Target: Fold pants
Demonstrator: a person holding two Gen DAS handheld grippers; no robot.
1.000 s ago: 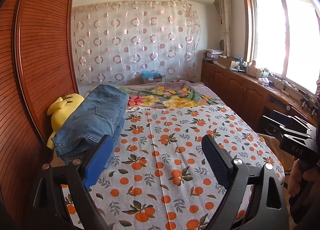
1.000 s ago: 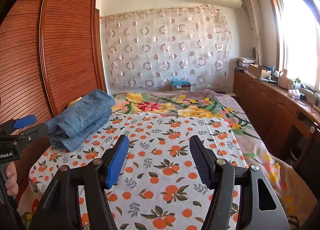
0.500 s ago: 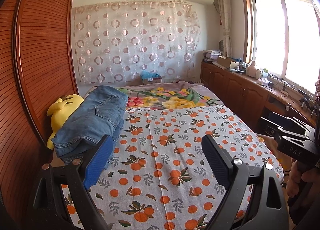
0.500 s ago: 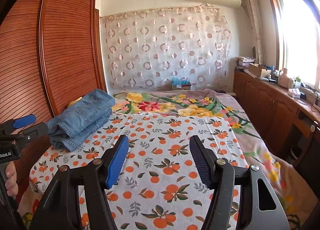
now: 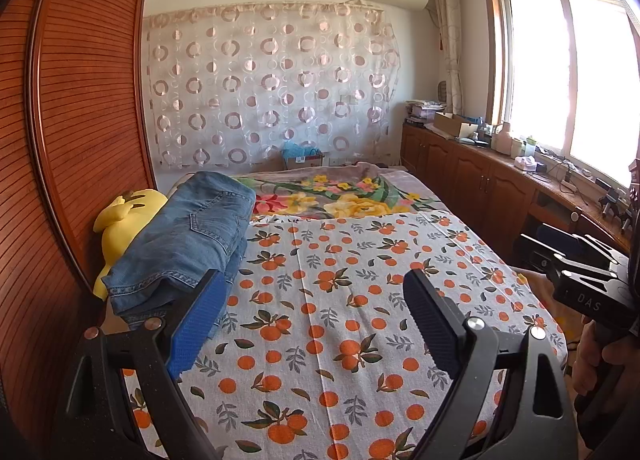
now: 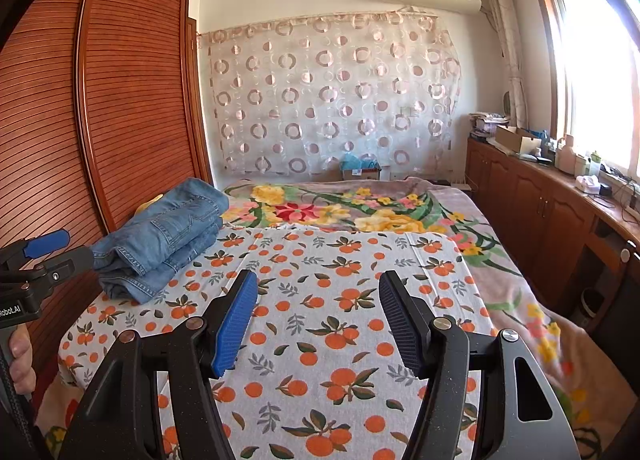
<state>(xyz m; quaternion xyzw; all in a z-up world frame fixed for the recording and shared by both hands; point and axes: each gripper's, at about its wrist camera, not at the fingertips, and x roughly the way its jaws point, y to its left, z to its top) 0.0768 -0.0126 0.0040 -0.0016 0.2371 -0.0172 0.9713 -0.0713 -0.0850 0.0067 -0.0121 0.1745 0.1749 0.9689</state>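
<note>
Blue denim pants lie folded in a thick stack at the left side of the bed, on the orange-print sheet. In the right wrist view the same pants sit left of centre. My left gripper hangs open above the sheet, its left pad just in front of the stack's near edge, nothing between the jaws. My right gripper is open too, over bare sheet to the right of the pants. Each gripper shows at the edge of the other's view, held by a hand.
A yellow plush toy lies between the pants and the slatted wooden wardrobe on the left. A floral blanket covers the far half of the bed. A wooden cabinet with clutter runs under the window on the right.
</note>
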